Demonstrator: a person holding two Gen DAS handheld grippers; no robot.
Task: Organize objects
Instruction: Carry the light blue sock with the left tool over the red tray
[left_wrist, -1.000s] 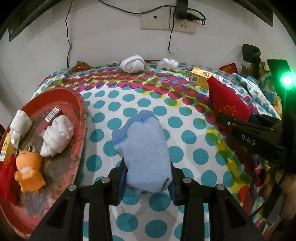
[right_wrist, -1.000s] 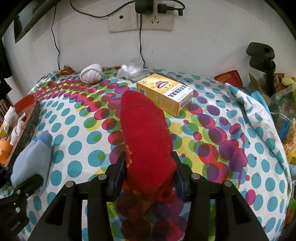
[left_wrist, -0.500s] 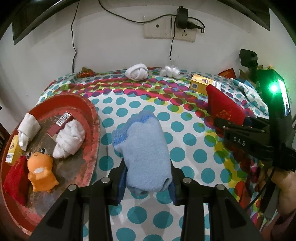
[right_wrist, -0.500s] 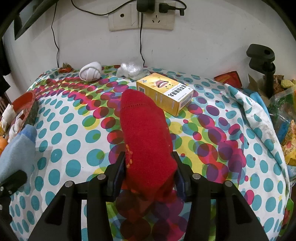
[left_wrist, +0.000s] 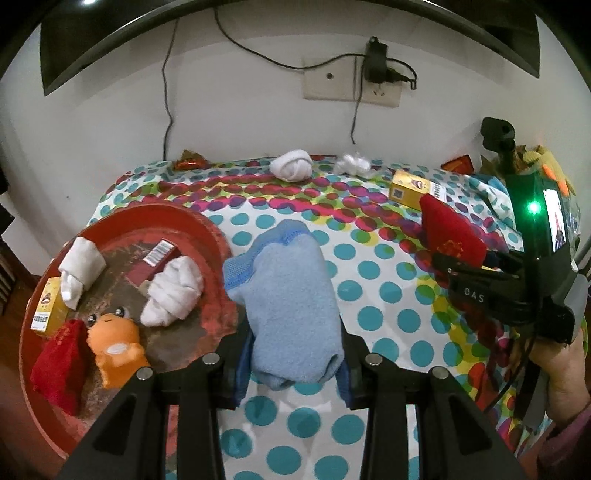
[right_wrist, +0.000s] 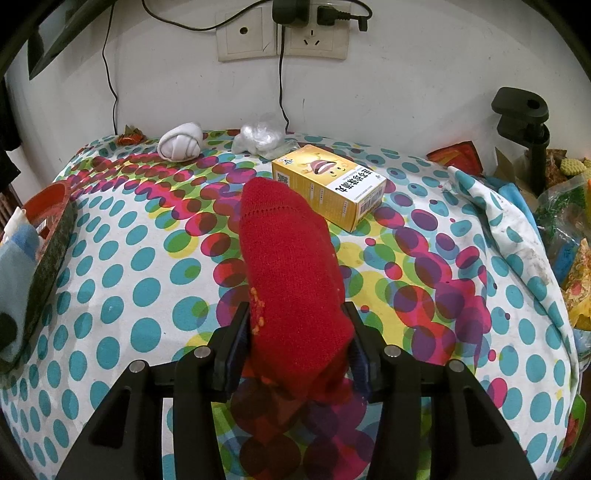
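My left gripper (left_wrist: 293, 363) is shut on a folded light blue sock (left_wrist: 291, 295), held above the dotted tablecloth just right of the round red tray (left_wrist: 218, 240). The tray holds two white sock rolls (left_wrist: 171, 291), an orange frog toy (left_wrist: 114, 343), a red sock (left_wrist: 59, 365), a small red box (left_wrist: 157, 262) and a yellow box (left_wrist: 48, 312). My right gripper (right_wrist: 299, 350) is shut on a folded red sock (right_wrist: 291, 273), which also shows at the right of the left wrist view as the red sock (left_wrist: 448, 232). A person's hand (left_wrist: 561, 373) holds that gripper.
On the cloth near the wall lie a white sock roll (right_wrist: 181, 142), a crumpled clear plastic wad (right_wrist: 260, 134) and a yellow carton (right_wrist: 328, 184). A black clamp stand (right_wrist: 524, 125) and cluttered bags (right_wrist: 565, 229) fill the right side. Cables hang from wall sockets (right_wrist: 282, 37).
The left gripper has lifted and pulled back with the blue sock, so more of the red tray and wall shows. The right gripper keeps still with the red sock.
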